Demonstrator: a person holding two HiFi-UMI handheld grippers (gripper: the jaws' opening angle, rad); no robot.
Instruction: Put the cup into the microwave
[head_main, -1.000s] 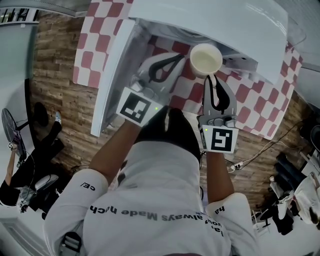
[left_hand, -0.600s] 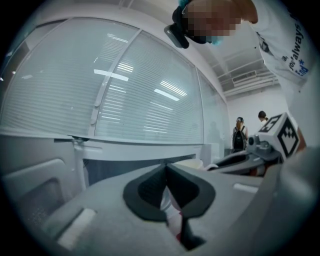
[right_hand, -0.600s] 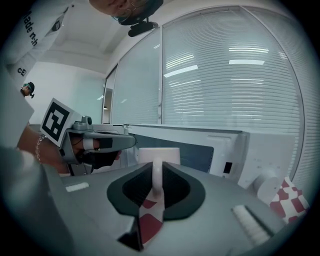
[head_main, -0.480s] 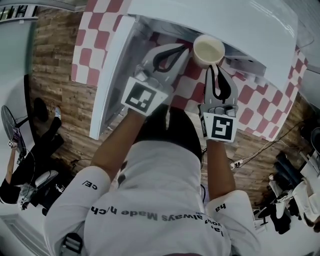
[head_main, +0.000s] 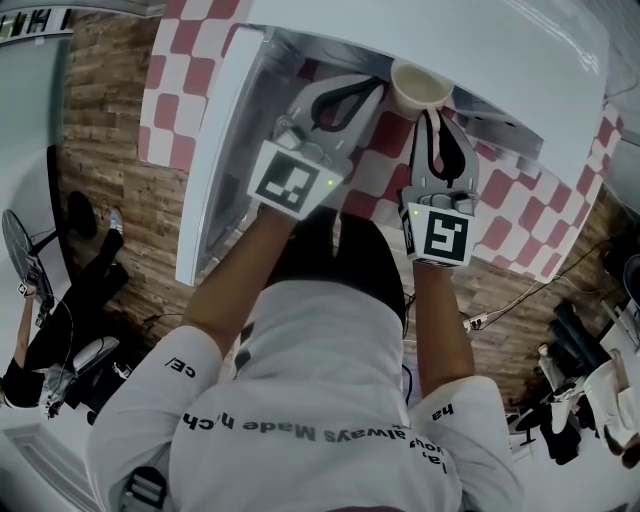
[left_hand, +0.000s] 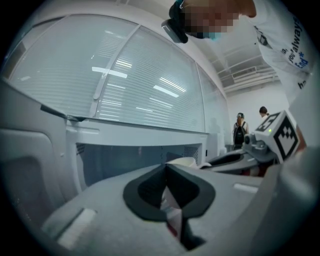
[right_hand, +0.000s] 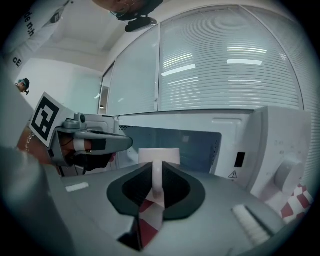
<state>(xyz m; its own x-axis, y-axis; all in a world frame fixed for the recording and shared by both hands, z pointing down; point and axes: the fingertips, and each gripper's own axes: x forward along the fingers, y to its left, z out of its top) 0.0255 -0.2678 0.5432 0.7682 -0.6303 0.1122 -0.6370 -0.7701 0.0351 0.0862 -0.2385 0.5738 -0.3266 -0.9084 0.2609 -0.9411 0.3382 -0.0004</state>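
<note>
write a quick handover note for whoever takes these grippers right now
Right gripper: shut on the handle of the upright cup.
Left gripper: shut, empty, beside the right one.
Microwave: door open; the cup is held at the cavity mouth, not set down.
Left to do: carry the cup inside, lower it onto the cavity floor, release, pull back.

head view, top centre: far rim of cream round cup (head_main: 420, 88) under roof of white box-shaped microwave (head_main: 450, 40), cavity hidden | left gripper view, centre: cup mostly behind left gripper (left_hand: 166, 167) | right gripper view, centre: cup's lower part behind right gripper (right_hand: 158, 167) | left gripper view, right side: two far persons (left_hand: 240, 131) too small to tell
</note>
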